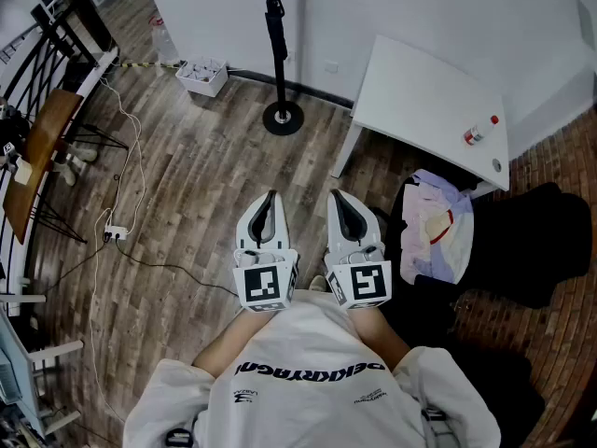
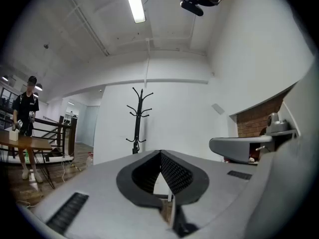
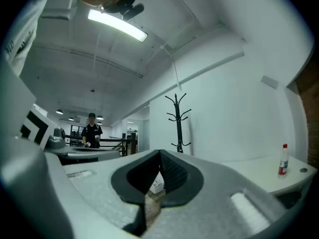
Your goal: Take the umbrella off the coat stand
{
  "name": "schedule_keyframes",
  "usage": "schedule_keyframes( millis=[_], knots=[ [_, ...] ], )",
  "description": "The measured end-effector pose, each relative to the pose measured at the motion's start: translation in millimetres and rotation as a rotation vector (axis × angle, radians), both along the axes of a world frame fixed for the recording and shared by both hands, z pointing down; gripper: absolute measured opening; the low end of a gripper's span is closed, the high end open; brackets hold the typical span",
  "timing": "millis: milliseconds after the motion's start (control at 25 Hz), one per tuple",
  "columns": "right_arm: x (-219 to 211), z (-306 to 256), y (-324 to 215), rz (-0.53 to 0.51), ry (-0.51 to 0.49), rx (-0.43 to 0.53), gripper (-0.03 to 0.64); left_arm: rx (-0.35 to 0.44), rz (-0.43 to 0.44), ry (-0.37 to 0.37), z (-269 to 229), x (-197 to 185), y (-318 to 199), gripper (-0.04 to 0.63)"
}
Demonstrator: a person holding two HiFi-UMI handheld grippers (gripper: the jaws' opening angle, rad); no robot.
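A black coat stand [image 1: 283, 110] rises against the white wall at the top middle of the head view. A dark folded umbrella [image 1: 275, 31] hangs along its pole. In front of my body I hold both grippers level and side by side, pointing at the stand and well short of it. My left gripper [image 1: 270, 197] is shut with nothing between its jaws, and so is my right gripper [image 1: 338, 197]. The coat stand [image 2: 138, 118] shows far ahead past the left gripper [image 2: 160, 153]. In the right gripper view the coat stand [image 3: 178, 121] is above the right gripper [image 3: 159, 153].
A white table [image 1: 420, 101] carrying a small bottle [image 1: 478, 133] is right of the stand. A white box [image 1: 203, 75] sits by the wall, and cables with a power strip [image 1: 116, 234] lie on the wood floor. Clothing [image 1: 437, 227] lies on a black seat at right. A person [image 2: 26, 108] is far off at left.
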State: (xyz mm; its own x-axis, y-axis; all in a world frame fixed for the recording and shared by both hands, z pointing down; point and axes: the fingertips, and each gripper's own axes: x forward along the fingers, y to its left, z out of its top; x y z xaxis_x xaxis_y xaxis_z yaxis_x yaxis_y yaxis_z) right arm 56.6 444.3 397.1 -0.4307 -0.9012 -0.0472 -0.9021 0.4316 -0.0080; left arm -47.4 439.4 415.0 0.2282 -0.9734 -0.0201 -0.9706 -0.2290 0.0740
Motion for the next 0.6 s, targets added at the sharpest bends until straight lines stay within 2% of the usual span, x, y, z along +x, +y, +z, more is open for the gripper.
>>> schedule_keyframes(
  millis=[360, 600],
  knots=[
    [42, 8, -15, -0.007, -0.017, -0.024, -0.002, -0.029, -0.029, -0.006, 1, 38, -10, -0.002],
    [72, 18, -20, -0.022, -0.025, -0.034, -0.002, -0.034, -0.036, -0.018, 19, 68, -10, -0.002]
  ],
)
